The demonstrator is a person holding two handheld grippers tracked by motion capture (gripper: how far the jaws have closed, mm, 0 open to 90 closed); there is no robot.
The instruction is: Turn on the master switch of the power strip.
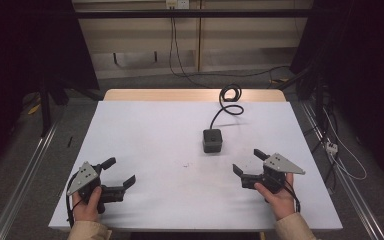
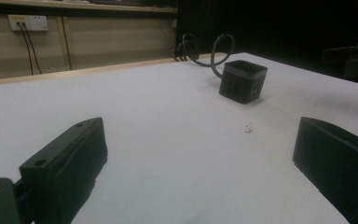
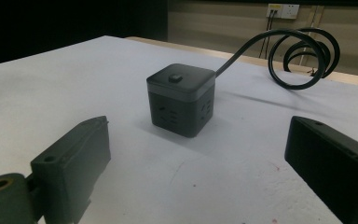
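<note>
- Left gripper (image 2: 200, 163) — jaws spread wide, low over the white table (image 2: 144, 116).
- Dark cube (image 2: 242, 80) stands well ahead, right of centre.
- Its cable (image 2: 214, 51) coils behind.

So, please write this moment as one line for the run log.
left gripper: open, low over table | right gripper: open, nearer cube | cube power strip: upright on white table, untouched | cable: coiled behind cube
</note>
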